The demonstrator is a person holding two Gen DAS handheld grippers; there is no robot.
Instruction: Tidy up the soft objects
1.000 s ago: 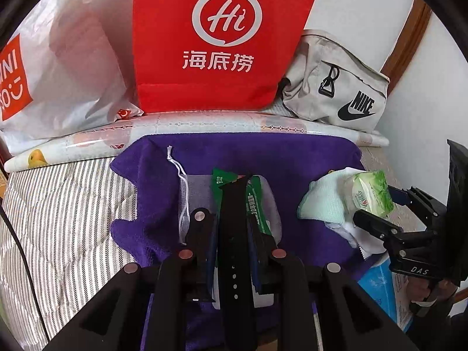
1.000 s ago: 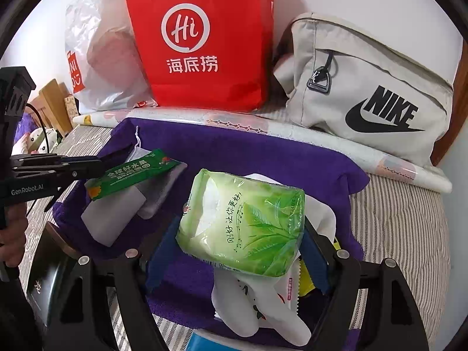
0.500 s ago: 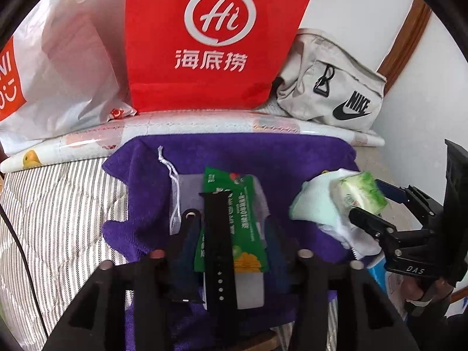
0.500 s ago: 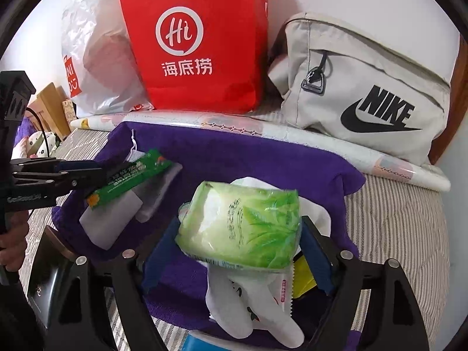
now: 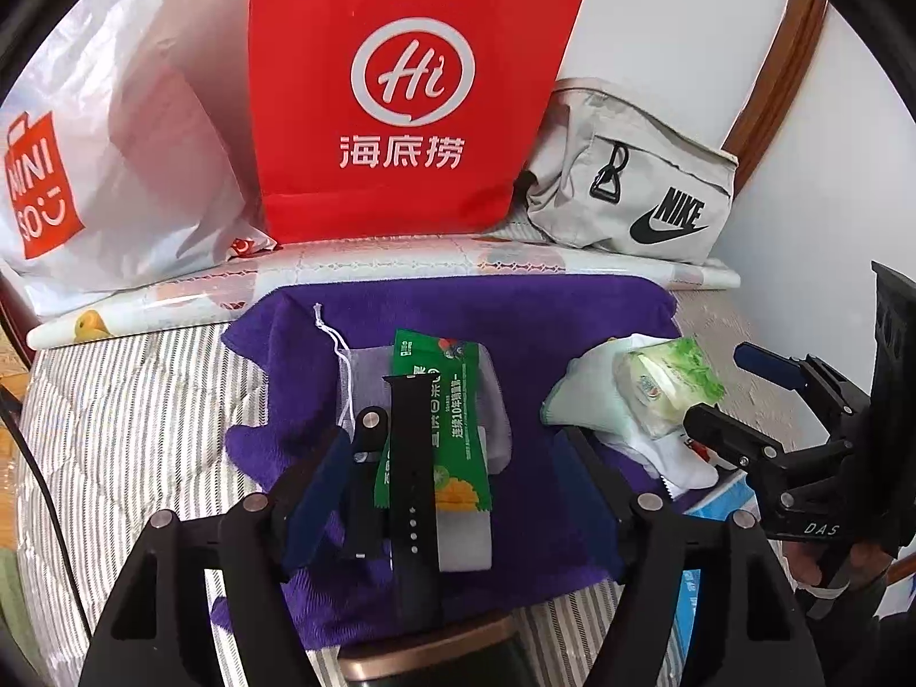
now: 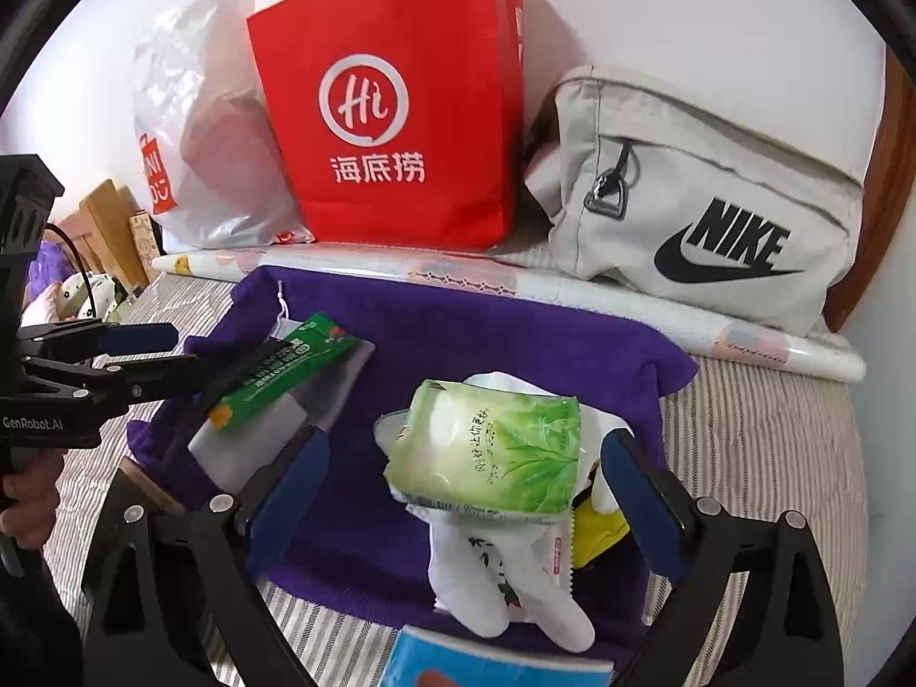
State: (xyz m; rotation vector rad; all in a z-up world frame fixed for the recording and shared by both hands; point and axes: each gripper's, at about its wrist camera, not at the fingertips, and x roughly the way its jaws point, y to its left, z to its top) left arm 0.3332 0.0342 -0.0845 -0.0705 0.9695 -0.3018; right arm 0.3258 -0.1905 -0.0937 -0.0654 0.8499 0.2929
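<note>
A purple towel (image 5: 572, 320) (image 6: 504, 338) lies on the striped bed. On its left, a black watch strap (image 5: 413, 492) lies over a green sachet (image 5: 443, 401) (image 6: 280, 378) and a white mesh pouch (image 5: 366, 366). My left gripper (image 5: 452, 464) is open, its jaws wide on either side of the strap. On the right, a green tissue pack (image 6: 492, 446) (image 5: 667, 383) rests on a pile of white socks (image 6: 498, 584) and a pale green cloth (image 5: 584, 395). My right gripper (image 6: 464, 492) is open around the pack without touching it.
A red paper bag (image 5: 401, 91), a white plastic bag (image 5: 109, 154) and a grey Nike bag (image 6: 704, 200) stand along the back wall behind a rolled mat (image 5: 401, 263). A blue packet (image 6: 492, 664) lies at the front edge.
My left gripper opened and let go of the watch strap, which now lies on the sachet. My right gripper opened and released the tissue pack onto the socks.
</note>
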